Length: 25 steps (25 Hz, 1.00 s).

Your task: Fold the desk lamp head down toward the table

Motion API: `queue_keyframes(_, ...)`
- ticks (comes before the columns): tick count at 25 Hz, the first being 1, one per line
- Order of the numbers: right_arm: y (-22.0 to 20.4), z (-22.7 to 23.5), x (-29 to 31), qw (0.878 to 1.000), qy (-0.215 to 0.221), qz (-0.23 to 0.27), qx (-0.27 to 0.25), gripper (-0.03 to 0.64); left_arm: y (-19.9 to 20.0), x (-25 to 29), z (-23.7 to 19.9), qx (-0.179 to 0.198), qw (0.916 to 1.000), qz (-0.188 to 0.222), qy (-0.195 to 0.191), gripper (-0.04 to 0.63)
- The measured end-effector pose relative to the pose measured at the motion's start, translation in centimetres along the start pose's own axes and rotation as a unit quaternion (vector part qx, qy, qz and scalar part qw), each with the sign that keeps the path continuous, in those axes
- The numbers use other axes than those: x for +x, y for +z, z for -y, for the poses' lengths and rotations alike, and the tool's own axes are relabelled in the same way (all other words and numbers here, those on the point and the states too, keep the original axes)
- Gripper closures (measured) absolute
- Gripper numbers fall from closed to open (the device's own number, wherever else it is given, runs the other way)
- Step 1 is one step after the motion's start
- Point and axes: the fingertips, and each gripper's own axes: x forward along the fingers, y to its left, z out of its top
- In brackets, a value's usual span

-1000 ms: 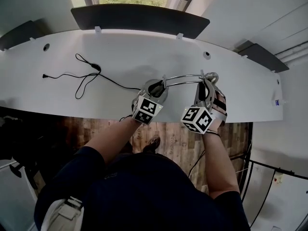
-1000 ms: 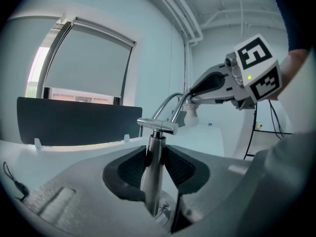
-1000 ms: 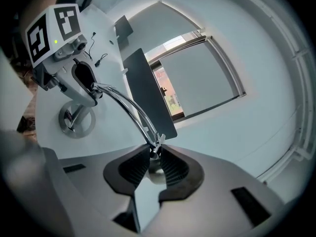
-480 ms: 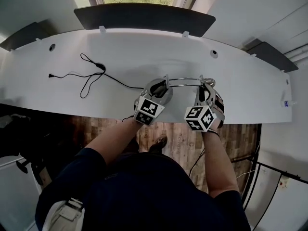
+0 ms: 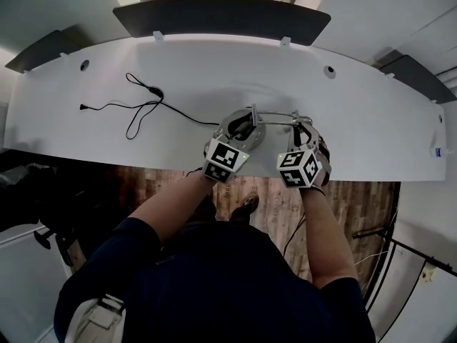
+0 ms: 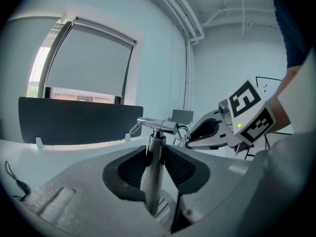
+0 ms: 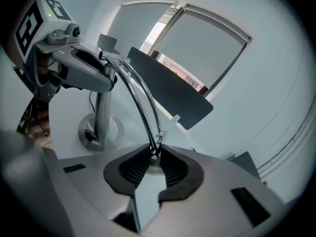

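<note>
A chrome desk lamp stands near the front edge of the white table (image 5: 371, 120). Its round base (image 5: 230, 125) carries an upright post (image 6: 153, 167), and two thin curved rods form the lamp arm (image 7: 140, 100). My left gripper (image 5: 243, 131) is shut on the post, whose pads (image 6: 175, 167) press on both sides of it. My right gripper (image 5: 303, 126) is shut on the far end of the lamp arm (image 5: 277, 115), which runs into its jaws (image 7: 154, 154). The lamp head itself is hidden between those jaws. The arm bows low, to the right of the post.
A black cable (image 5: 143, 102) with a switch lies loose on the table at the left. A dark divider panel (image 5: 221, 16) stands along the back edge. Cable holes (image 5: 328, 70) sit in the tabletop. Wooden floor (image 5: 271, 206) shows below the front edge.
My right gripper has sunk toward the table and rolled, carrying the end of the lamp arm down with it. The arm's arc now lies lower. The left gripper stays on the post.
</note>
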Motion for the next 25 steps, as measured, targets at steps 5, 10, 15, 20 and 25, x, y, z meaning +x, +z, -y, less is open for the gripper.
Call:
queue_keyframes(5,-0.3,-1.6,0.9,0.999,0.026,0.006,0.033,0.546,0.1,-0.1,-0.2,0.004,0.9999,-0.001,0.011,0.476)
queue_keyframes(10,-0.4,-3.5,2.2,0.997,0.045,0.016,0.068,0.546,0.1,0.2,-0.2,-0.006,0.9999,0.008,0.012,0.476)
queue_keyframes(15,-0.6,-4.5,3.0,0.994,0.05,0.031,0.094,0.548,0.0,0.1,-0.2,-0.002,0.9998,0.0,0.018,0.476)
queue_keyframes(20,-0.7,-4.7,3.2,0.991,0.053,0.04,0.112,0.549,0.0,0.1,-0.3,-0.001,0.9995,-0.003,0.033,0.476)
queue_keyframes(25,-0.5,-5.4,3.1,0.991,0.058,0.03,0.118,0.551,-0.3,0.3,-0.2,-0.011,0.9991,-0.001,0.04,0.476)
